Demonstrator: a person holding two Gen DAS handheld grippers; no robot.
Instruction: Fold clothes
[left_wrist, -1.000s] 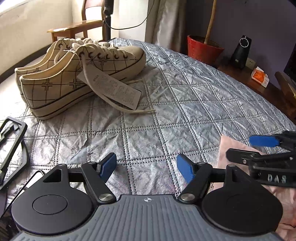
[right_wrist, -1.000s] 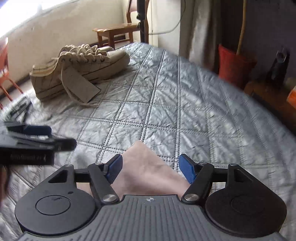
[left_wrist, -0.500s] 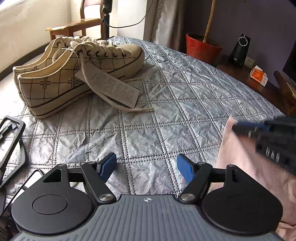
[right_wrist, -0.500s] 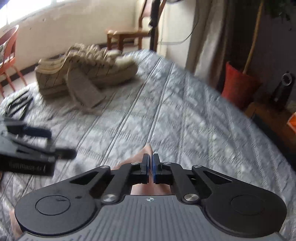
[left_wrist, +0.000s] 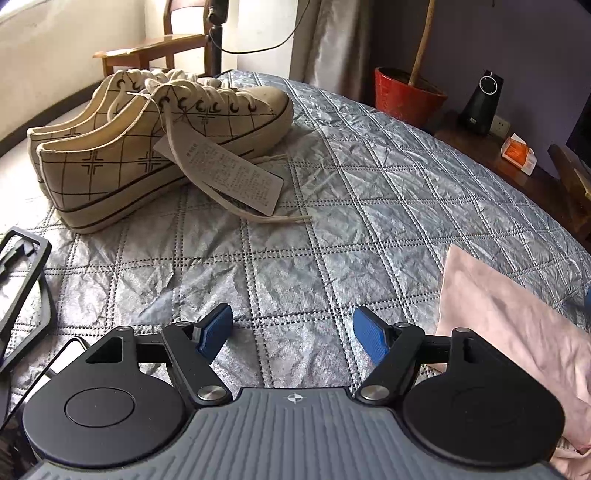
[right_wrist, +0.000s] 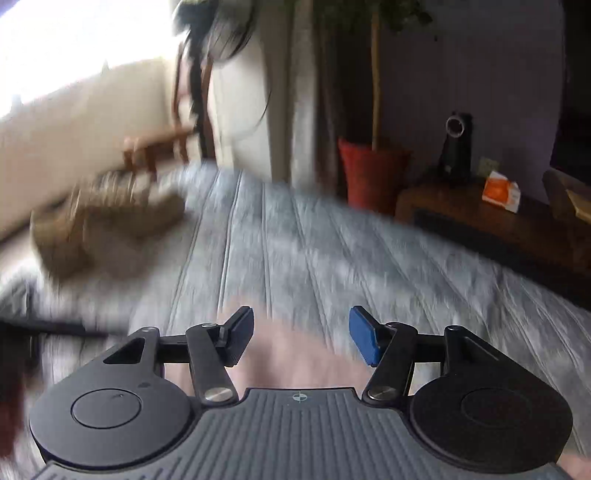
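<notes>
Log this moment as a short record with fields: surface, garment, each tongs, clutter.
surface: grey quilted bedspread
garment: pink cloth, lying on the bedspread to the right of the left tongs
left tongs: open, nothing between the pads, over bare quilt
right tongs: open, above the pink cloth; view blurred by motion
clutter: pair of cream sneakers with a paper tag at far left; black frame at the left edge
background: red plant pot, black speaker
</notes>
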